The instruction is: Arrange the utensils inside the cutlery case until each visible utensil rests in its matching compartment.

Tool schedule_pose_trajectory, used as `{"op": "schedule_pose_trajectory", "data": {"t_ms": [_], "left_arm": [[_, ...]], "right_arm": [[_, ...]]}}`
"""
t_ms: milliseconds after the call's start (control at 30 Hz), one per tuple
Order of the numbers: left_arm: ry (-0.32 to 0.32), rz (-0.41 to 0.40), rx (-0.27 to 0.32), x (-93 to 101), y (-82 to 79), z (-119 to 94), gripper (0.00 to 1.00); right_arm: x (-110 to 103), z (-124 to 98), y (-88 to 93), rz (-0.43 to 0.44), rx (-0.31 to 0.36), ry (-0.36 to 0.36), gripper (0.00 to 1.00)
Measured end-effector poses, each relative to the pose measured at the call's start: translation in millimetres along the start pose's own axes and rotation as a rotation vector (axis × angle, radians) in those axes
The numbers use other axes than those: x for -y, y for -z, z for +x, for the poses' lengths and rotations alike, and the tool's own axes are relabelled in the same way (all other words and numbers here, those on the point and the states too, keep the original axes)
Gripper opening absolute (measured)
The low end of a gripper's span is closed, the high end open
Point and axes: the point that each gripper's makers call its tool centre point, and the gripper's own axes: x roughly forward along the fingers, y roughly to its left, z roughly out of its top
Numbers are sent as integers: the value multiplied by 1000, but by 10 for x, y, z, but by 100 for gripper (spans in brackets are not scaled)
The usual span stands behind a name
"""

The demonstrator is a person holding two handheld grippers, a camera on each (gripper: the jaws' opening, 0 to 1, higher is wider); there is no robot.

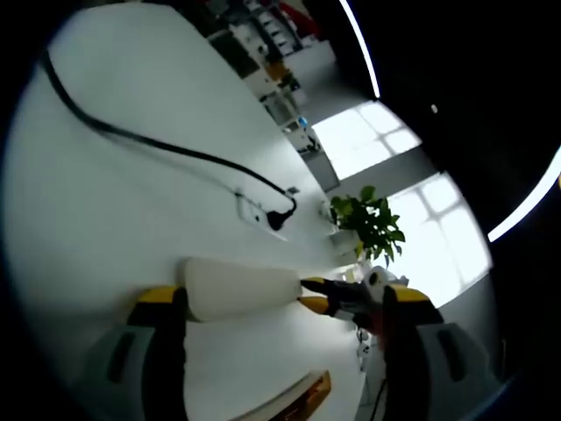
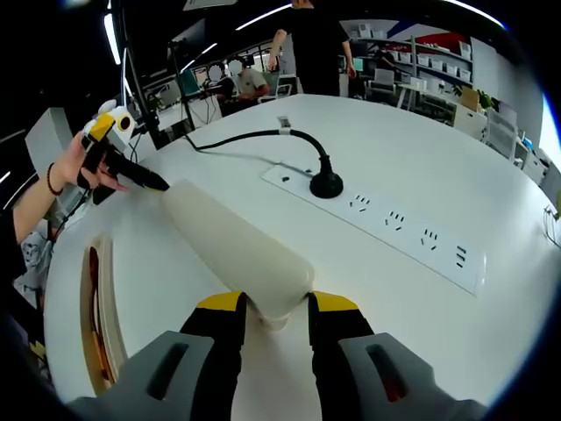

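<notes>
Cutlery case [image 2: 237, 246] sits directly between the jaws of the right gripper [image 2: 276, 307], which are closed on its near end, their yellow tips pressing each side of the rounded corner. From that grip the case's long axis runs straight ahead and off to the left of the jaws, rising away from them over the white table [image 2: 421, 140]. It looks like a smooth, cream-white, elongated shell with soft rounded edges. It appears shut, with no utensil or compartment showing, so I judge the sorting has not started. Low and left of the right jaws a flat, wood-edged tray [image 2: 96, 307] lies on the table, well apart from the case. At the far end of the case, the dark tip of the left gripper [image 2: 123, 162], held by a person's hand [image 2: 83, 162], touches the end of the shell. In the left gripper view its own jaws stand wide apart, and the case lies crosswise between them with one end against the left-hand jaw, so that gripper is not clamping it. The right gripper is the one holding the case, and the next move probably turns on the left jaws closing across that far end. Ahead and right of the right jaws, a white power strip [image 2: 394, 224] with a black cable [image 2: 254, 136] lies on the table.
</notes>
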Motion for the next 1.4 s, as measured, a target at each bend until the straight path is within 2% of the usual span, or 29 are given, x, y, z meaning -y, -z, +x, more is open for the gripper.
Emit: {"op": "schedule_pose_trajectory", "data": {"t_ms": [433,467,500,533,567,600,633,667,700,767,867,933,1033,1233,1400], "left_arm": [[88,-43,62,155,-167,-74,93],[157,-54,42,279,-126,-85,84],[252,-110,10,436,-69,-101,70],[261,-163,30,476,-87,-69,67],[204,-111,40,433,-83,-8,77],[163,-27,14,405,-48,39,88],[134,13,-41,371,34,54,88],[128,20,-63,373,65,62,83],[142,-3,-42,401,30,61,81],[142,-8,-33,409,-20,36,85],[64,70,-36,278,-19,-6,85],[57,68,-41,243,-3,-10,85],[-7,87,-58,68,29,16,89],[-35,98,-85,-35,48,61,95],[-63,115,-90,-83,70,52,97]], "right_arm": [[16,-16,-2,49,36,-10,28],[11,-19,2,51,38,-11,26],[5,-9,31,-6,20,-17,21],[-39,17,-1,0,41,-31,21],[-57,12,10,12,30,-28,21],[-59,8,12,16,23,-18,21],[-67,12,10,17,24,-14,21],[-70,11,12,13,25,-12,21],[-76,5,20,14,25,-10,21],[-81,-2,28,19,29,-11,21],[-83,-9,31,18,35,-19,21],[-93,-11,33,13,34,-20,21],[-94,-14,32,4,26,-18,22],[-47,-72,64,-94,-45,5,35],[-48,-114,91,-217,-128,7,45]]}}
